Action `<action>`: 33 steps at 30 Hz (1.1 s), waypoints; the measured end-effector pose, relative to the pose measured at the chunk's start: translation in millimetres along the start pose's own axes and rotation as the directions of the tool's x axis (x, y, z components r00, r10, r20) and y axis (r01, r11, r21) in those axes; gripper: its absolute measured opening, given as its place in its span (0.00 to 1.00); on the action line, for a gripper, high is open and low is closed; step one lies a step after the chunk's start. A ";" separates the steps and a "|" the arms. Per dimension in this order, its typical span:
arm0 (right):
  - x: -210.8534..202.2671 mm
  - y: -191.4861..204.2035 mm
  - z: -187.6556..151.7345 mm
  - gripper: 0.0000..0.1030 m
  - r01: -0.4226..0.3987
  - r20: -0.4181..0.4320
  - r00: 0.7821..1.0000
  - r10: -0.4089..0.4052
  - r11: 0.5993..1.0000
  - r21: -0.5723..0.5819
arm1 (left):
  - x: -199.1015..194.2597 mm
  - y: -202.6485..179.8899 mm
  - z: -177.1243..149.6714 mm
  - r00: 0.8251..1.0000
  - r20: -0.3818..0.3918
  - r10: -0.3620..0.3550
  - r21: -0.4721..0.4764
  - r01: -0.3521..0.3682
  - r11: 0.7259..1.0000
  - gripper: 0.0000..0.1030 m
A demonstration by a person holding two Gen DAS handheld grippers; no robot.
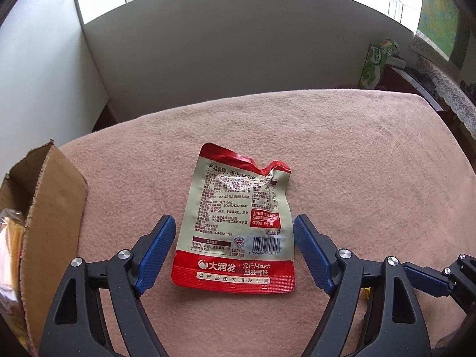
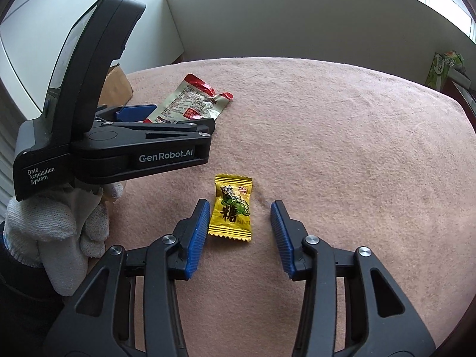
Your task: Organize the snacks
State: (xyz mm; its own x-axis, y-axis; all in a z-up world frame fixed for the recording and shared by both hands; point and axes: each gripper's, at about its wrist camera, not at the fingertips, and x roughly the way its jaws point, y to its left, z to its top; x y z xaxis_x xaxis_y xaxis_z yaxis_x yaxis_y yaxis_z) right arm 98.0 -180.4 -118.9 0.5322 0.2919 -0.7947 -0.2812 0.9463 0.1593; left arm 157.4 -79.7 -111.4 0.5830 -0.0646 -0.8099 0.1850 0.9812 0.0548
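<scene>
Left gripper (image 1: 235, 251): jaws apart, straddling the near end of the flat red-and-cream foil snack pouch (image 1: 238, 223). Pouch lies mid-bench on the pink towel-covered bench (image 1: 357, 154), long axis along my fingers, so I judge a straight closing would pinch its width. Open brown cardboard box (image 1: 56, 196) at the left edge. Right gripper (image 2: 238, 229): jaws apart around the small yellow candy wrapper (image 2: 231, 208), which sits nearer the left finger, axis also fore-aft.
</scene>
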 end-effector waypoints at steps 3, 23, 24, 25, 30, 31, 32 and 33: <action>0.4 2.8 0.2 0.43 0.014 0.000 1.000 -0.014 1.000 -0.014 | 3.6 -1.5 1.4 1.000 -0.009 0.000 0.003 0.000 1.000 0.82; -5.8 -6.0 -2.9 0.27 0.014 0.020 1.000 -0.014 1.000 0.007 | -15.9 6.2 -12.0 0.999 0.039 -0.002 0.007 0.002 1.000 0.62; -6.0 -5.7 -3.1 0.27 0.017 0.022 1.000 -0.017 1.000 0.005 | -16.3 7.1 -12.5 0.999 0.039 -0.005 0.005 0.004 1.000 0.62; -6.7 -5.5 -3.4 0.27 0.018 0.025 1.000 -0.018 1.000 0.005 | -16.7 7.4 -13.2 0.999 0.038 -0.005 0.004 0.005 1.000 0.62; -12.7 -8.3 -5.1 0.27 0.017 0.041 0.999 -0.018 1.000 0.018 | -19.5 7.2 -12.2 0.999 0.043 -0.012 -0.013 0.013 1.000 0.58; -14.1 -9.0 -5.2 0.26 0.019 0.045 0.999 -0.020 1.000 0.021 | -20.6 7.2 -12.3 0.999 0.044 -0.016 -0.016 0.017 1.000 0.58; -14.5 -11.4 -5.0 0.26 0.021 0.050 0.999 -0.022 1.000 0.023 | -21.5 7.8 -12.3 0.999 0.045 -0.020 -0.018 0.021 1.000 0.58; -15.9 -11.9 -4.6 0.26 0.021 0.054 0.998 -0.023 0.999 0.024 | -22.8 8.0 -12.2 0.999 0.047 -0.024 -0.022 0.025 0.999 0.58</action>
State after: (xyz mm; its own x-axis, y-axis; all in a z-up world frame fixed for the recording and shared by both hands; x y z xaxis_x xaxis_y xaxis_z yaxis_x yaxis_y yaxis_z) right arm 89.2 -196.9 -110.9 0.5808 0.2775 -0.7653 -0.2502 0.9555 0.1566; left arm 135.9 -68.1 -99.6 0.6151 -0.0963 -0.7825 0.1816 0.9831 0.0218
